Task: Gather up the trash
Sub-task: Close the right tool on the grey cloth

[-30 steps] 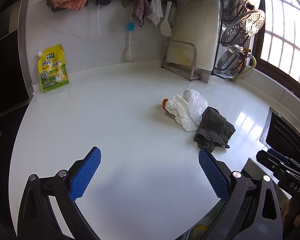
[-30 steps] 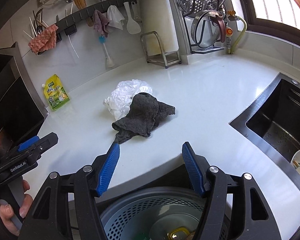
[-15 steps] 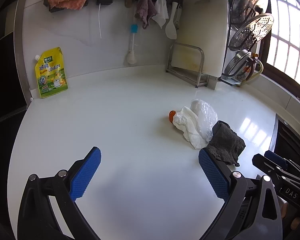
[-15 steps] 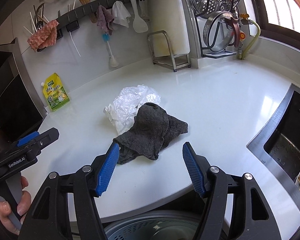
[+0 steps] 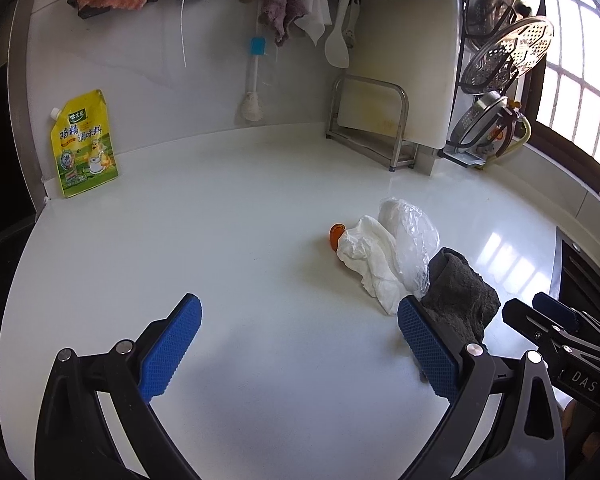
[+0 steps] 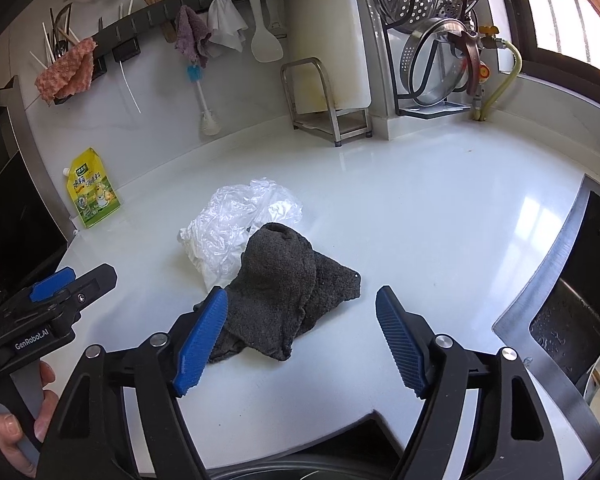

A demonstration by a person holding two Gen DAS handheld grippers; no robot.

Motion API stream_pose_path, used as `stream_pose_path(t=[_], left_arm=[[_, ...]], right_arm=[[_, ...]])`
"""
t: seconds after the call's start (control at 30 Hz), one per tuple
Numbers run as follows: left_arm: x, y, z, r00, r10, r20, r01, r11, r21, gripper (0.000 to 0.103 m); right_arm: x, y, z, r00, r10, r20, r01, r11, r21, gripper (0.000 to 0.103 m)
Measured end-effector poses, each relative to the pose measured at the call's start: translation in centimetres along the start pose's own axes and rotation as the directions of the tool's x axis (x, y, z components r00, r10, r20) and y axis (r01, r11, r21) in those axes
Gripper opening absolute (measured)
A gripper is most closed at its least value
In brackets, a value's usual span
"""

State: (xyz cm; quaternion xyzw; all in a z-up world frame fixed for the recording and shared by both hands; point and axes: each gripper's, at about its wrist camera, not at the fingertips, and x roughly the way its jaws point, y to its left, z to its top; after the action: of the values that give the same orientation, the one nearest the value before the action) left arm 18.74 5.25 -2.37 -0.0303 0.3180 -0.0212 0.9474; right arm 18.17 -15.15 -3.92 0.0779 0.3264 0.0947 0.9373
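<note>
On the white desk (image 6: 420, 200), a crumpled clear plastic bag (image 6: 240, 220) with white paper (image 5: 370, 260) and an orange scrap (image 5: 335, 235) is seen, touched by a dark grey cloth (image 6: 284, 280). The right tool (image 6: 300, 340) is being spread wider around the cloth's near end, its pads not pressing. The left tool (image 5: 300, 344) is released, nothing between its fingers.

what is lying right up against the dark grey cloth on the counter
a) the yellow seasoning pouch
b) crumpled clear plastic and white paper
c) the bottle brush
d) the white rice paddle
b: the crumpled clear plastic and white paper press against the far side of the dark grey cloth; the yellow seasoning pouch stands off by the wall.
</note>
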Motion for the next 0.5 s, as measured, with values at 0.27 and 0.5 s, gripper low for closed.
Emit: stream_pose_path(t=[0.27,0.5], left_arm=[[0.7,0.7,-0.1,1.0,0.002,-0.01,-0.003,0.999,-0.033,0.097],[0.9,1.3,-0.2,1.0,0.003,-0.012,-0.004,0.998,-0.065,0.097]], right_arm=[[2.3,0.8,1.3,0.999,-0.013,-0.03,0.012,0.999,-0.035,0.076],[4.5,1.6,1.7,0.998,-0.036,-0.06,0.032,0.998,-0.063,0.076]])
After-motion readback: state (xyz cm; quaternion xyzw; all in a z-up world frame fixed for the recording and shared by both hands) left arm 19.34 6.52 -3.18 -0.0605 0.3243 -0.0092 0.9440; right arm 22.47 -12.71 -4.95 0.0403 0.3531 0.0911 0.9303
